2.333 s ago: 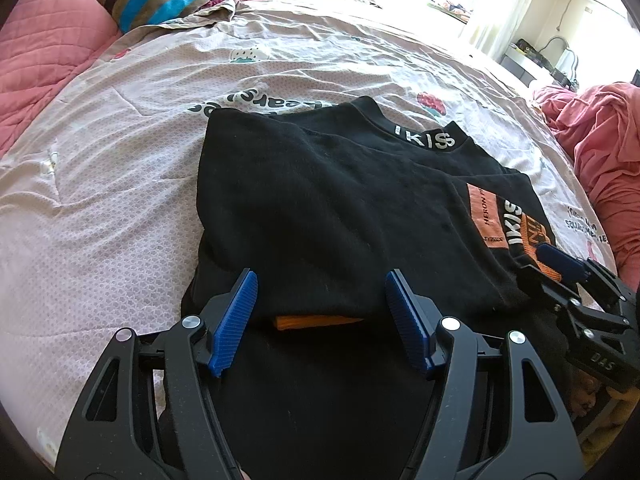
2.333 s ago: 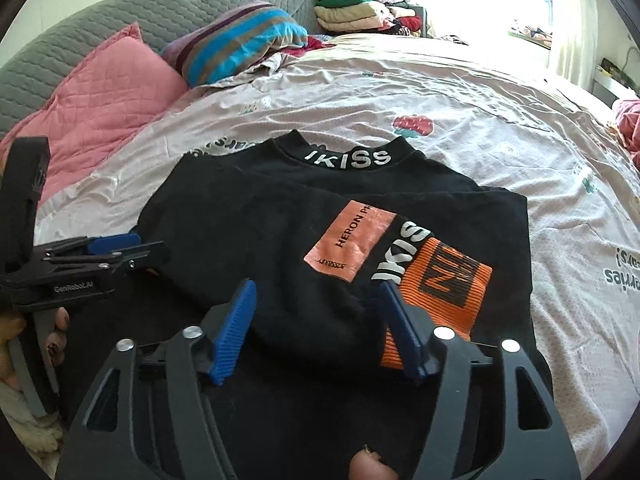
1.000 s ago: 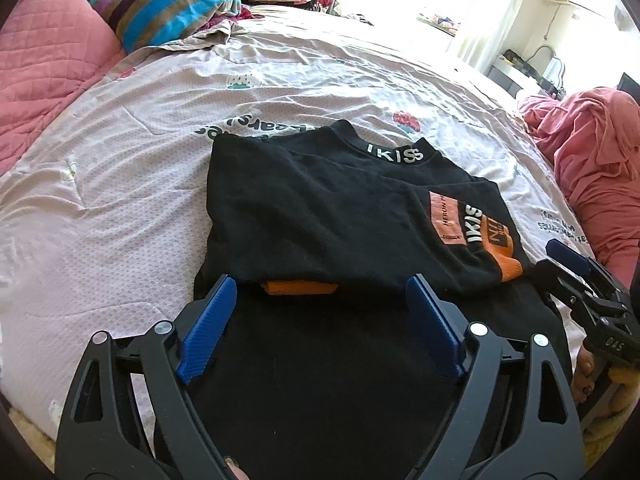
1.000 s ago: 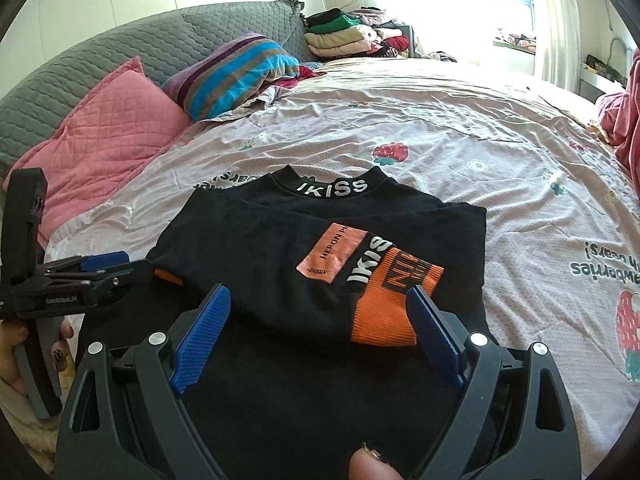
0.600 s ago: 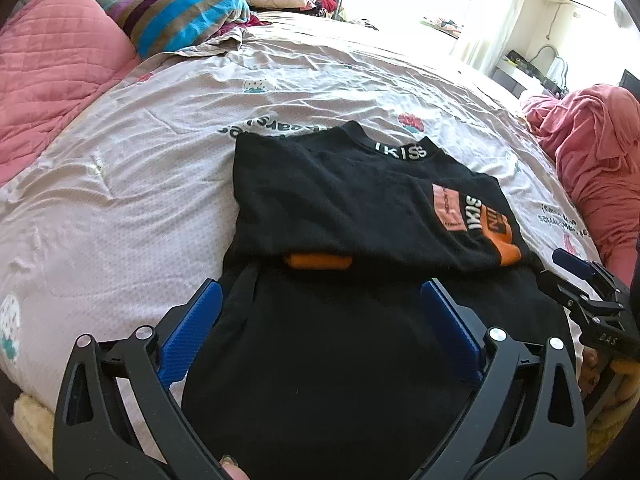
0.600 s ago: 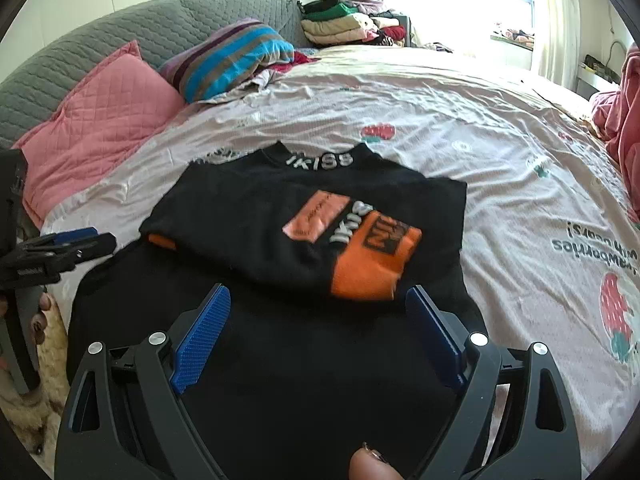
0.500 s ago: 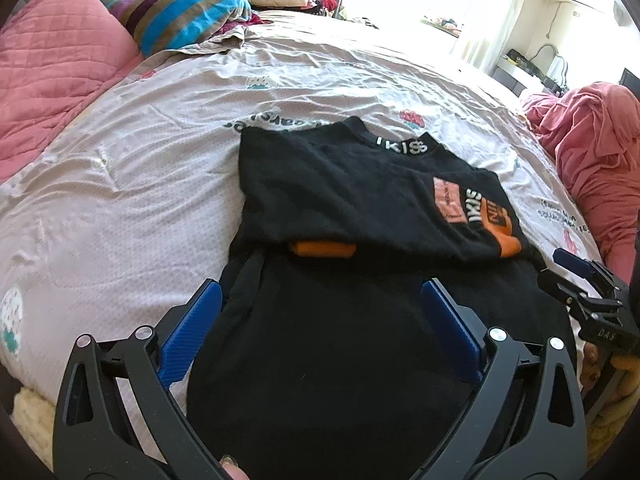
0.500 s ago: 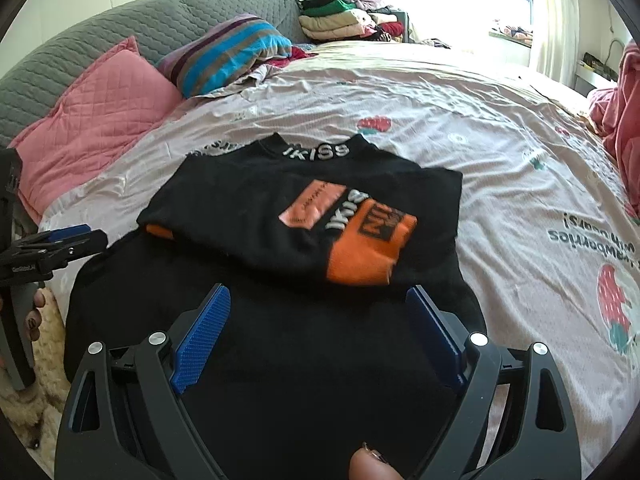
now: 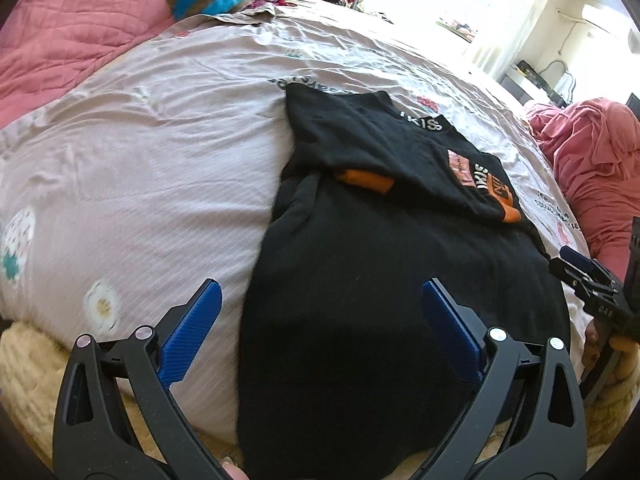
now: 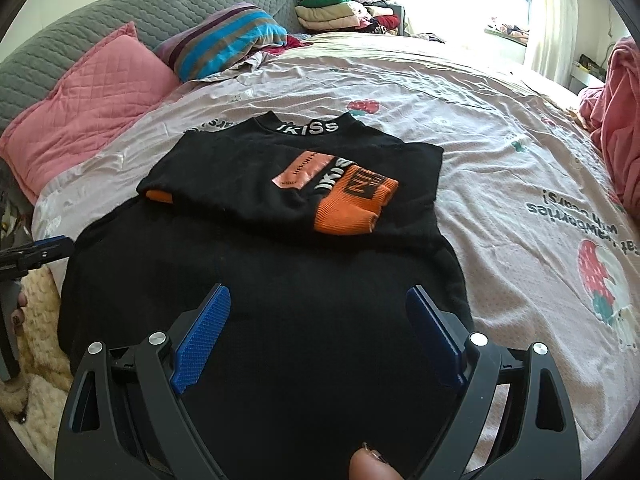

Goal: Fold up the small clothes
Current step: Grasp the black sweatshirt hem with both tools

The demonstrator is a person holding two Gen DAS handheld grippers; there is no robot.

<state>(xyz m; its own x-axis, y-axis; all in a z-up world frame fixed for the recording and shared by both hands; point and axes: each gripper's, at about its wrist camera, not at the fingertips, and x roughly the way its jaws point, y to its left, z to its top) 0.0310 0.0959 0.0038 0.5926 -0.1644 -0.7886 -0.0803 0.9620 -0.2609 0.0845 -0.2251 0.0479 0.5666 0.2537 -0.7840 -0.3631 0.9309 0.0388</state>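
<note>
A black sweater (image 9: 380, 264) (image 10: 280, 280) lies flat on the bed, collar at the far end. Both sleeves with orange cuffs (image 10: 352, 208) are folded across its chest; the left cuff (image 9: 364, 179) peeks out from under the fold. My left gripper (image 9: 318, 320) hovers open above the sweater's near left edge, nothing between its blue pads. My right gripper (image 10: 318, 328) hangs open over the lower body of the sweater, also empty. Each gripper shows in the other's view: the right one (image 9: 588, 280) at the far right, the left one (image 10: 36, 254) at the far left.
The bed sheet (image 10: 500, 152) is pale pink with strawberry prints. Pink pillow (image 10: 88, 100) and striped pillow (image 10: 224, 40) sit at the headboard, stacked folded clothes (image 10: 340, 8) behind. A pink garment heap (image 9: 592, 160) lies right. A cream fluffy rug (image 9: 24, 368) shows below the bed edge.
Both grippers have drawn back toward the sweater's hem. The left one slid left so its left pad is now over bare sheet, and its jaws spread a little wider.
</note>
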